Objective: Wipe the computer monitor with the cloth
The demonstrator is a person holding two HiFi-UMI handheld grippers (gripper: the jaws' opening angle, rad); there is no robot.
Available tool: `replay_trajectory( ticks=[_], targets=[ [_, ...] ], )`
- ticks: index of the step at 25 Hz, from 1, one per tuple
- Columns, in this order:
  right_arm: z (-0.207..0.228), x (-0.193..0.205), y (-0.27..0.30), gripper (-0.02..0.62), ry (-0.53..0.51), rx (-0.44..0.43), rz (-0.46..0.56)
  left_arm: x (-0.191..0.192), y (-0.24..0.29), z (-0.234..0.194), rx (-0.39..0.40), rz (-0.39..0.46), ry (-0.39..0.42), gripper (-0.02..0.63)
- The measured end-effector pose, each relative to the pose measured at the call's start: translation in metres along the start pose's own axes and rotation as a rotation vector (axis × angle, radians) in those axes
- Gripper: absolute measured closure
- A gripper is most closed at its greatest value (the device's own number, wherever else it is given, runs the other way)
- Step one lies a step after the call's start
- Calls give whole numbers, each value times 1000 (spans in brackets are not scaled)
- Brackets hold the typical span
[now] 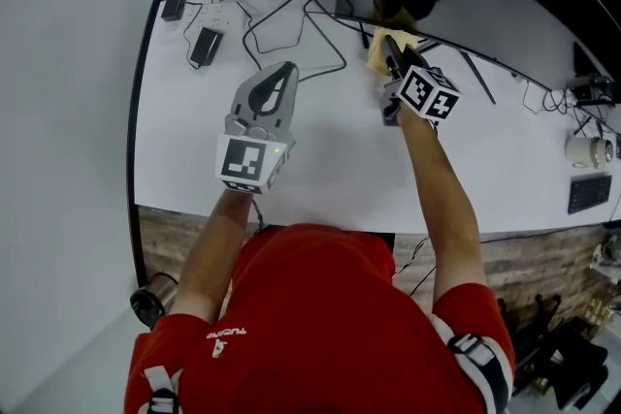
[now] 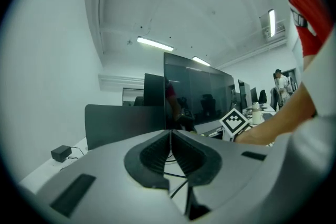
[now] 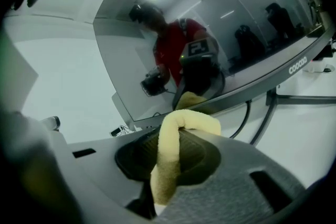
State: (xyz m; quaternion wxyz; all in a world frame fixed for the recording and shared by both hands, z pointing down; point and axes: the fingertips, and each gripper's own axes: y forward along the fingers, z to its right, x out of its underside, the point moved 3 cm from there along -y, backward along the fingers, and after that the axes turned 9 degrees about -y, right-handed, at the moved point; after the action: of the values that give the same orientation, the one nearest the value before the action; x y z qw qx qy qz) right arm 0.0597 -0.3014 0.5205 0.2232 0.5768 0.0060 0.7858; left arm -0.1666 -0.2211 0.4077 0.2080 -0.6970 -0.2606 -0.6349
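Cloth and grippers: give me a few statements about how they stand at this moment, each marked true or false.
1. The right gripper is shut on the yellow cloth. True.
2. The left gripper holds a cable. False: its jaws are together with nothing between them.
3. The monitor shows a lit picture. False: the screen is dark and mirrors the person and the right gripper.
4. In the head view, the left gripper is over the white desk, to the left of the right gripper. True.
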Motion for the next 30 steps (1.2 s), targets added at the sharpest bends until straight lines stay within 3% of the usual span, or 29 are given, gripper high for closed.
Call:
replay_trajectory(
  ticks=[21,30],
  targets=[
    [-112,14,71,532,-2,-130,-19,-1,-46,-53,-56,7,0,591],
    [-162,1,48,532,-145,-245,11,-3,-52,-48,-54,15,-18,591]
  ],
)
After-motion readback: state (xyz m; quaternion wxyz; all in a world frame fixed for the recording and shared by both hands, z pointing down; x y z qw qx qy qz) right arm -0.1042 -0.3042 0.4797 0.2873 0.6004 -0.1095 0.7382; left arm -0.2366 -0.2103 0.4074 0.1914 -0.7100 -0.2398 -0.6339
